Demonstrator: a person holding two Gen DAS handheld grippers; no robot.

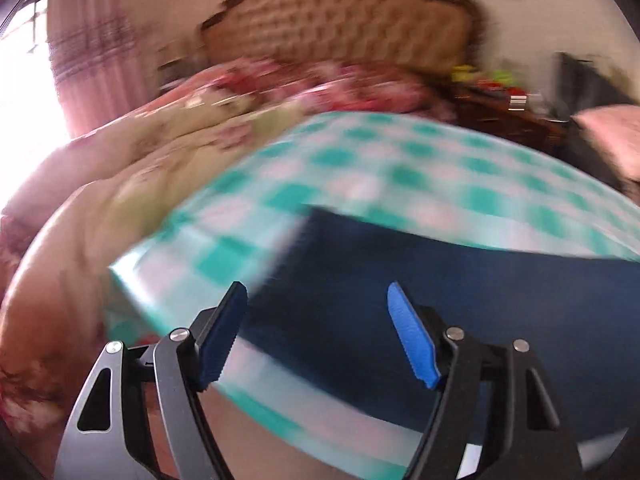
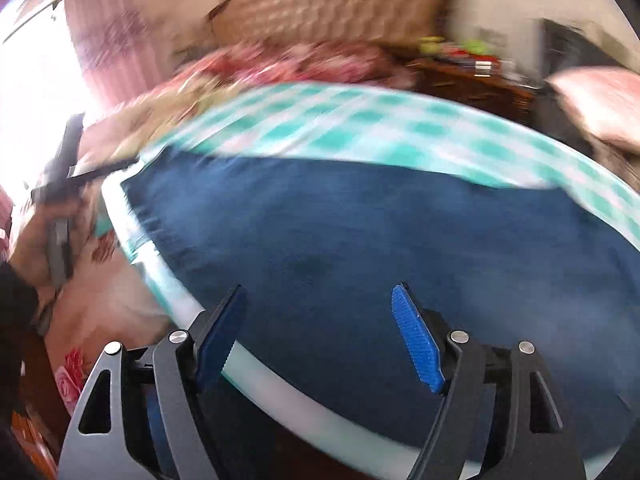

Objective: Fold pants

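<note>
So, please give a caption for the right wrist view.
Open right gripper above dark blue pants on a checked cloth.

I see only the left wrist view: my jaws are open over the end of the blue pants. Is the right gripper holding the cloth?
Observer: No. The right gripper hangs over the blue pants, jaws open, nothing between them.
Operator: Do the pants reach the near edge there?
Observer: Not fully; a pale strip shows in front of them.
Operator: Is my gripper visible there?
Observer: Yes, blurred: the left gripper, in a hand, is at the pants' left end.
</note>
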